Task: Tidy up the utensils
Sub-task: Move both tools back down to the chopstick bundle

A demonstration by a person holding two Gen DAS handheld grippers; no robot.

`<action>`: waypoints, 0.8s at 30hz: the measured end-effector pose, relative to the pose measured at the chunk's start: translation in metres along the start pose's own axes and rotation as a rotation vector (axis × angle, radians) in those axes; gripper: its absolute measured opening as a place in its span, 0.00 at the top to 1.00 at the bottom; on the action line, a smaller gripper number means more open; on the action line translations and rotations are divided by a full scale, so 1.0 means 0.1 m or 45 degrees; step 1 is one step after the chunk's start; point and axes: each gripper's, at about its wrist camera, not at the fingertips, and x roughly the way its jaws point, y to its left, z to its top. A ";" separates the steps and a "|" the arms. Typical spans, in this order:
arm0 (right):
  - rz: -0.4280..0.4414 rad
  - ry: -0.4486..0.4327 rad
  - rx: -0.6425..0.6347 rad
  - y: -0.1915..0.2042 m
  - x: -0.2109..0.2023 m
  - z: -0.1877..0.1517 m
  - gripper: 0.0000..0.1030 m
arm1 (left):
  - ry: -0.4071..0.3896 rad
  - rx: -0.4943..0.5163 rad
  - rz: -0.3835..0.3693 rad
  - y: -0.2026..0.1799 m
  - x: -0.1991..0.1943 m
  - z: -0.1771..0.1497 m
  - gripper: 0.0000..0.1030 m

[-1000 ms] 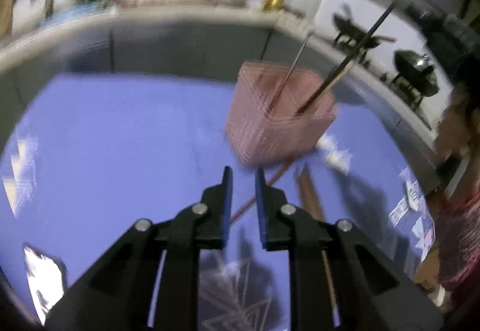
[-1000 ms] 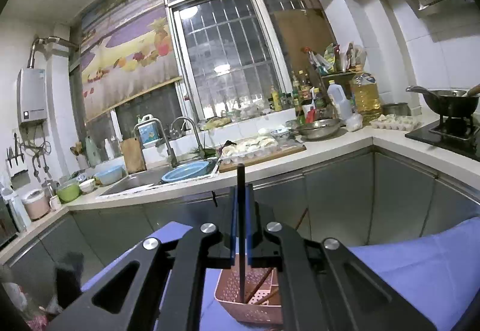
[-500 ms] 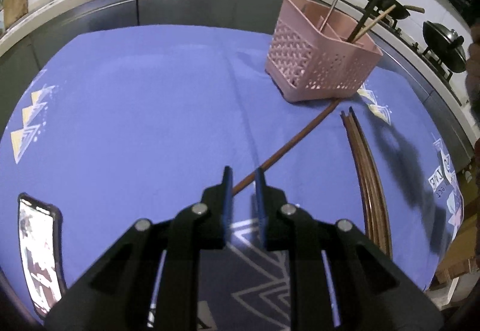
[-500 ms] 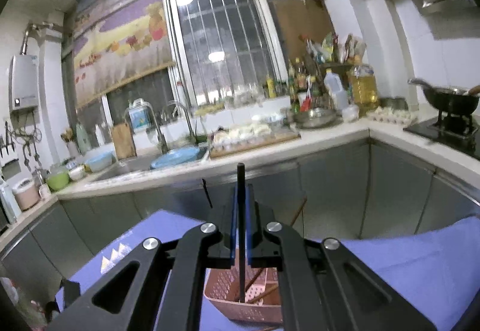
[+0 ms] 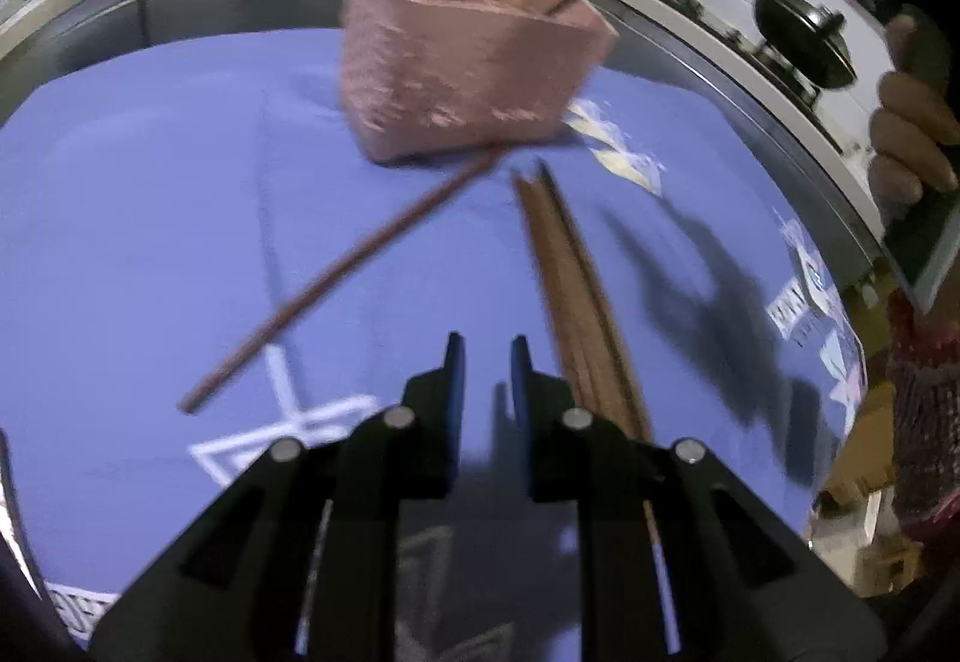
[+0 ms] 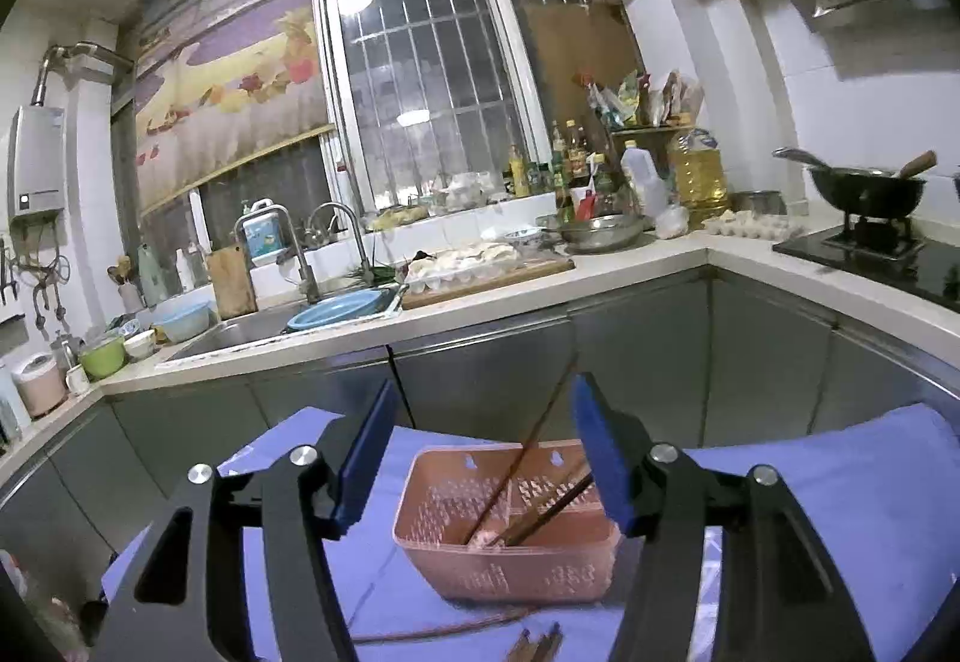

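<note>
Wooden chopsticks (image 5: 576, 296), probably light, stiff and slick, lie bundled just right of the left gripper's (image 5: 486, 356) narrow empty jaws, best pinched mid-length, while the right gripper (image 6: 480, 458) gapes wide above the basket (image 6: 510, 536).

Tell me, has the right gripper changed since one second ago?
Yes. The right gripper was shut on a dark chopstick; now it is open, empty, hanging above the pink basket.
</note>
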 end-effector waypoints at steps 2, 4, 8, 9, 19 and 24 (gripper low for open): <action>-0.020 0.002 0.025 -0.04 -0.20 -0.14 0.41 | 0.028 0.034 -0.021 -0.13 0.07 -0.06 0.86; -0.050 0.045 0.045 -0.10 -0.32 -0.32 0.41 | 0.053 0.055 -0.033 -0.22 0.13 -0.10 0.86; -0.105 0.250 0.064 -0.19 -0.35 -0.88 0.55 | 0.089 0.079 -0.036 -0.35 0.22 -0.19 0.86; -0.107 0.326 0.075 -0.21 -0.30 -1.03 0.61 | 0.098 0.083 -0.031 -0.36 0.23 -0.21 0.86; -0.061 0.676 0.158 -0.18 -0.04 -1.86 0.68 | 0.092 0.032 0.038 -0.23 0.14 -0.18 0.86; -0.035 0.690 0.151 -0.15 0.03 -1.89 0.68 | 0.109 0.042 0.023 -0.27 0.14 -0.24 0.86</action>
